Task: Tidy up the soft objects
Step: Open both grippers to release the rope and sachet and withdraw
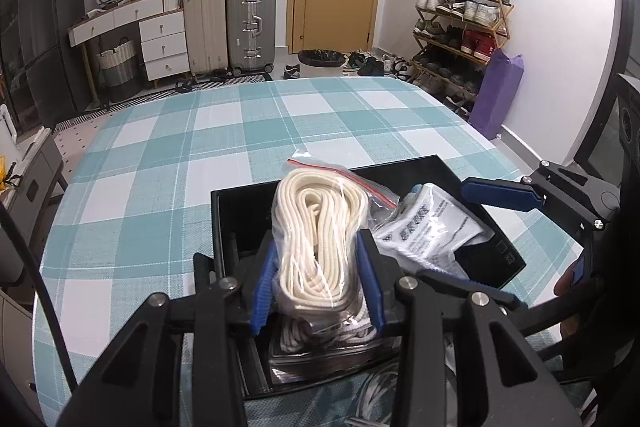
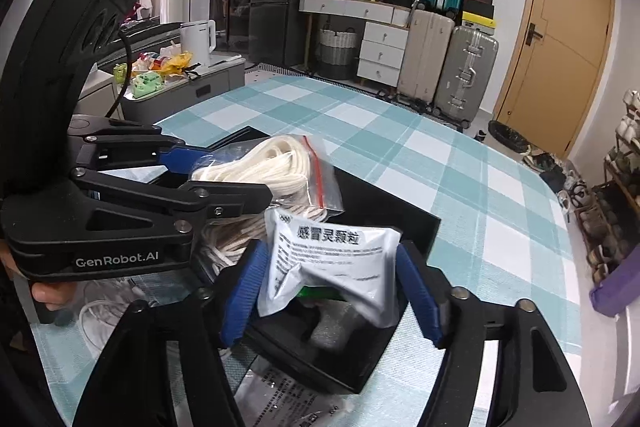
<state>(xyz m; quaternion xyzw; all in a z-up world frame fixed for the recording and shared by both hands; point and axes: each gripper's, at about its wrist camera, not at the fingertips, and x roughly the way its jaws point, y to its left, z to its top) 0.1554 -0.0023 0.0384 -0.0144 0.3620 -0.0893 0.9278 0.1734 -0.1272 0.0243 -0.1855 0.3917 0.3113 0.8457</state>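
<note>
1. The left gripper (image 1: 318, 281) is clamped on the bag of cream rope (image 1: 316, 227), right over the black box (image 1: 496, 239) — lower it gently, since that slick plastic slides.
2. The right gripper (image 2: 330, 291) has its jaws spread, with the crinkly white sachet (image 2: 332, 263) loose between its pads (image 2: 240, 297) — let it drop into the box.

bagged cream rope (image 1: 316, 227), crumpled white sachet (image 2: 332, 259) over black box (image 1: 440, 167).
</note>
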